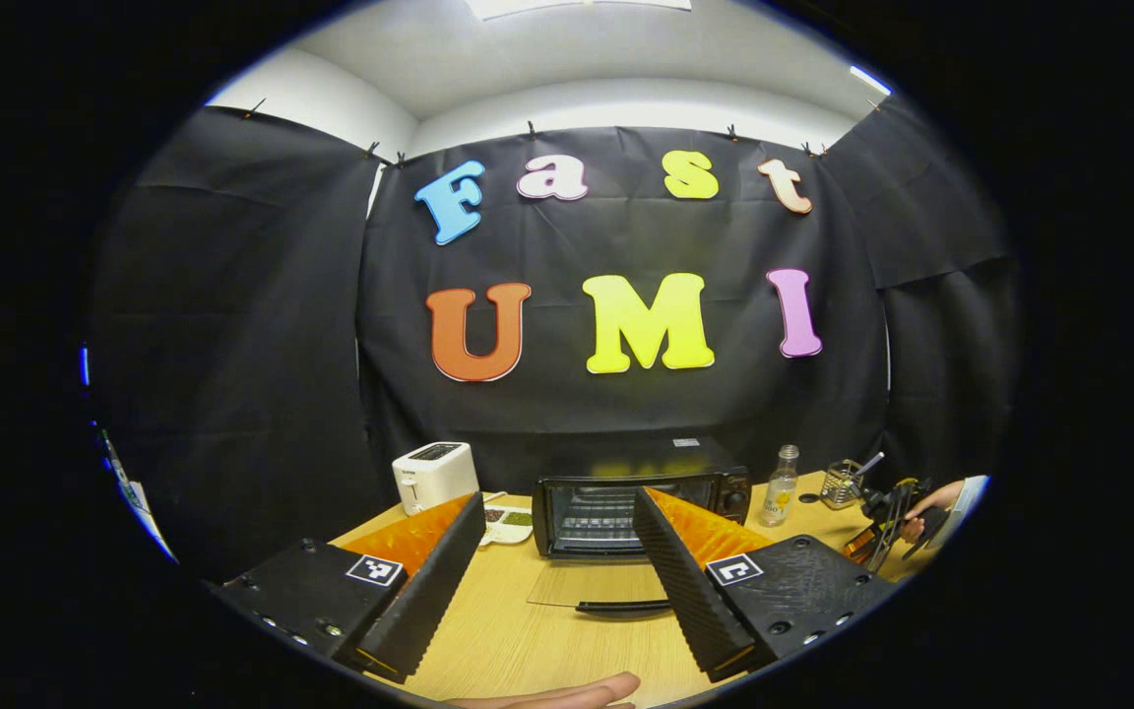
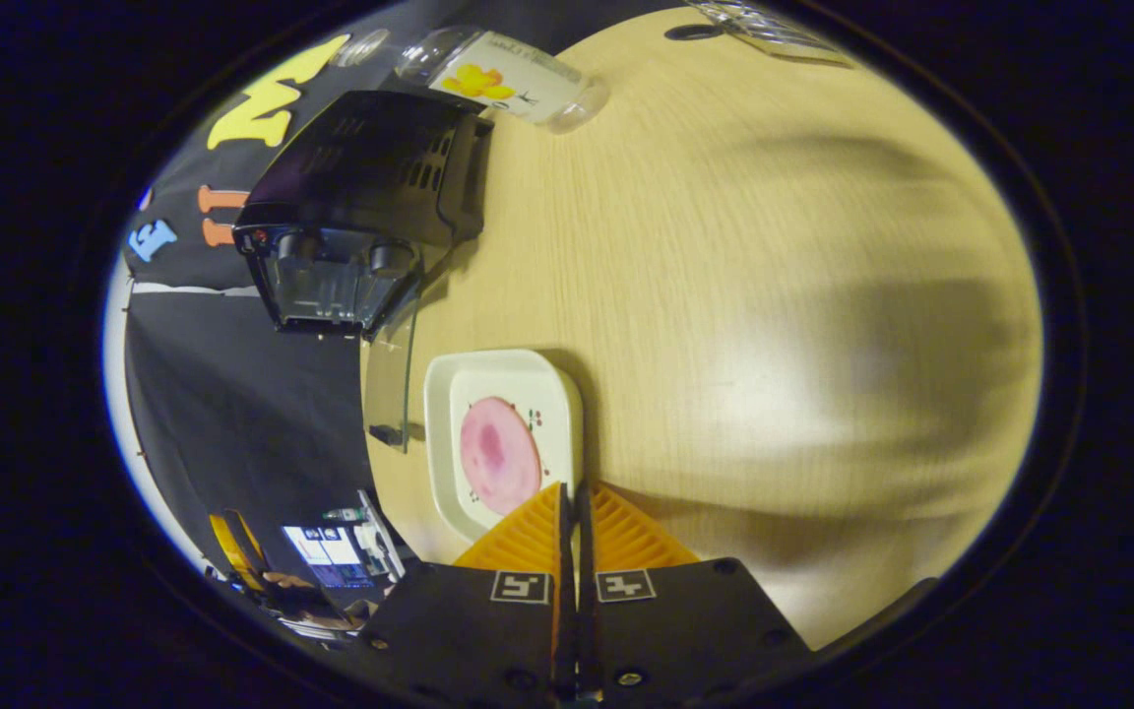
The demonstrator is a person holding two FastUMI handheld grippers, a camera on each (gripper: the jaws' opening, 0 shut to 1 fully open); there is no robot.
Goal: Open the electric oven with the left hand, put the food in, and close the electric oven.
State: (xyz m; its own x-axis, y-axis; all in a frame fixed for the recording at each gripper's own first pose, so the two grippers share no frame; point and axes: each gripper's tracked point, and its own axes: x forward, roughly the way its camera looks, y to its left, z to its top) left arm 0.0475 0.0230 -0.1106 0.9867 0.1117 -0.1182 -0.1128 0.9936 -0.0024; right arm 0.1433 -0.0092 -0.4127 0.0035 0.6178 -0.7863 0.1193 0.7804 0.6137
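Plate [image 2: 503, 443]: white, squarish, likely stiff, light and breakable; the raised rim nearest the right gripper looks like the spot to pinch.
Food [image 2: 498, 455]: a pink round slice lying flat on the plate, probably soft and slippery, so best carried plate and all.
Right gripper [image 2: 572, 512]: fingers pressed together at the plate's edge; whether the rim sits between them, I cannot tell.
Oven [image 1: 641, 507]: black, door [image 1: 597, 583] dropped flat onto the wooden table [image 1: 528, 640], rack showing, plate just off the door.
Left gripper [image 1: 559, 556]: fingers spread wide, nothing held, aimed at the oven.

plate [image 2: 449, 394] edge hid by fingers, rack [image 2: 769, 25] cut off
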